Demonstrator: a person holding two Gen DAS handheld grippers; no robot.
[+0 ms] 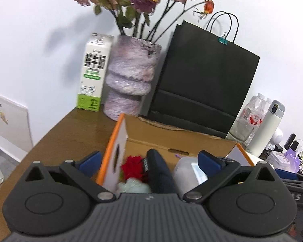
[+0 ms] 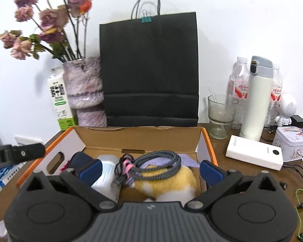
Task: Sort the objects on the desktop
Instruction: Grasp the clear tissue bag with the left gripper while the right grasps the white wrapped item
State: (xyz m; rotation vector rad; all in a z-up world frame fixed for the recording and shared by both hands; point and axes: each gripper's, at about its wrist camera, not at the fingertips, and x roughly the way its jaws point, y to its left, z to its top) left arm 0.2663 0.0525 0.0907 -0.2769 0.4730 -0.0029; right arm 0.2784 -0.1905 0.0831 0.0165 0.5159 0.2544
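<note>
Right wrist view shows cardboard box (image 2: 139, 139) already holding coiled cable (image 2: 157, 161), yellow plush toy (image 2: 167, 181), dark case (image 2: 80, 157). Left gripper (image 1: 151, 161) and right gripper (image 2: 149, 169) both spread wide, pinching nothing. Still outside on desk (image 2: 218, 151): white power bank (image 2: 254, 155), small tin (image 2: 293, 143). Probably mostly sorted.

Standing behind everything: plain white wall (image 2: 242, 20), evenly lit, catching soft grey shadows at the left. Running beneath it: brown wooden surface (image 1: 70, 133), its left edge slanting toward the wall. Leaning low against the wall beside that edge: white panel (image 1: 10, 125). Showing below: strip of grey floor (image 1: 8, 161).
</note>
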